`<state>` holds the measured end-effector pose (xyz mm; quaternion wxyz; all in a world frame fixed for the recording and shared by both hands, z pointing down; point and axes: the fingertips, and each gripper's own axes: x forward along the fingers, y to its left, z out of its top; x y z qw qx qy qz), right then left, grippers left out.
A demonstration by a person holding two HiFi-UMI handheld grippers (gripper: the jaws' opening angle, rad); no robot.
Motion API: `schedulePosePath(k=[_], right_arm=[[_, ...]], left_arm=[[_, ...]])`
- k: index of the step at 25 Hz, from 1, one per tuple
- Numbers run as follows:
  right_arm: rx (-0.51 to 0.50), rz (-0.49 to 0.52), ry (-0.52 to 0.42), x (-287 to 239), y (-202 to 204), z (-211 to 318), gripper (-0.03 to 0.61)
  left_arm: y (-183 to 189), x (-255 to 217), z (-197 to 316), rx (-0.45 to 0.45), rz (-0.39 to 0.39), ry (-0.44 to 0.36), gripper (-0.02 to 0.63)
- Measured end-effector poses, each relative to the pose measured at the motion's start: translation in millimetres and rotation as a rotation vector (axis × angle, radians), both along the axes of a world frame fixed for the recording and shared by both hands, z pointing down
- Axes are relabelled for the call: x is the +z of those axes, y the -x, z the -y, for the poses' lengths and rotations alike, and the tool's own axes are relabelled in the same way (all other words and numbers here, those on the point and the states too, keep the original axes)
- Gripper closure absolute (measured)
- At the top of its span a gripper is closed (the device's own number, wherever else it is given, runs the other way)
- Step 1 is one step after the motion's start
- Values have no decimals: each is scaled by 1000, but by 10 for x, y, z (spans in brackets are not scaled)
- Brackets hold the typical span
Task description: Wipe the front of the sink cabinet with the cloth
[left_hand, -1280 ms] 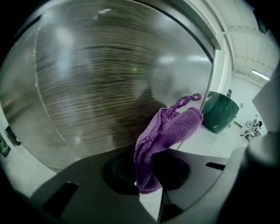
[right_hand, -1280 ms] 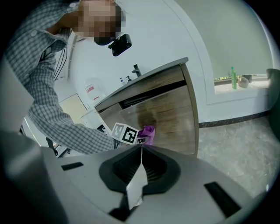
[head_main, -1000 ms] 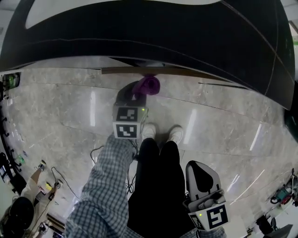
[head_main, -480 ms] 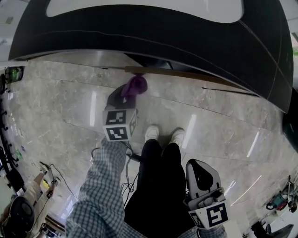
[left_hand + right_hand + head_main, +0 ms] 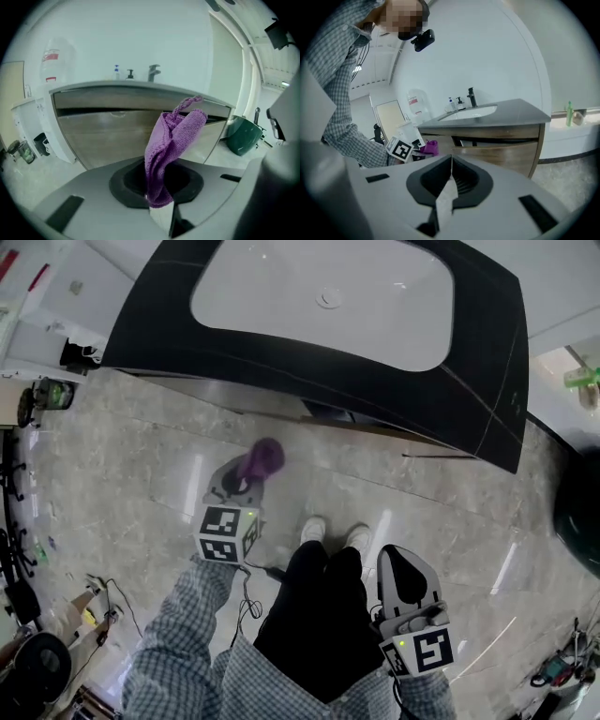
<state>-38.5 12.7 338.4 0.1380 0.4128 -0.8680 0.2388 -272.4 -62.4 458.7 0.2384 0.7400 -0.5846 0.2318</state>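
My left gripper (image 5: 240, 484), centre-left in the head view, has its jaws clamped on the purple cloth (image 5: 171, 150), apart from the sink cabinet (image 5: 112, 136) front, while my right gripper (image 5: 449, 182), lower right, has jaws pressed together and empty.

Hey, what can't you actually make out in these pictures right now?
Cabinet front: head view, hidden under the black countertop.
Cabinet's foot: left gripper view, covered by the left tongs and the cloth.
Bottles by the tap: left gripper view, too small to read.
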Motion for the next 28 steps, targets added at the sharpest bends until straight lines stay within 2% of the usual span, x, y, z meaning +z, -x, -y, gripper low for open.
schedulePosePath(k=[4, 9, 13, 18, 22, 28], right_arm=[[17, -7, -57, -460, 69, 5, 560], [27, -2, -85, -809, 151, -197, 560], [21, -18, -107, -943, 83, -346, 560], [10, -27, -132, -1054, -67, -603, 560], [-10, -44, -166, -1185, -195, -915, 560], [1, -29, -194, -1318, -452, -1519, 560]], left_arm=[[16, -684, -165, 30, -20, -52, 545], [-43, -1265, -485, -3, -72, -94, 545], [-217, -1573, -756, 10, -60, -124, 545], [-536, -1838, -1112, 24, -105, -153, 545], [-744, -2092, -1428, -2, -145, -196, 545], [-1021, -2426, -2050, 32, -75, -284, 545]])
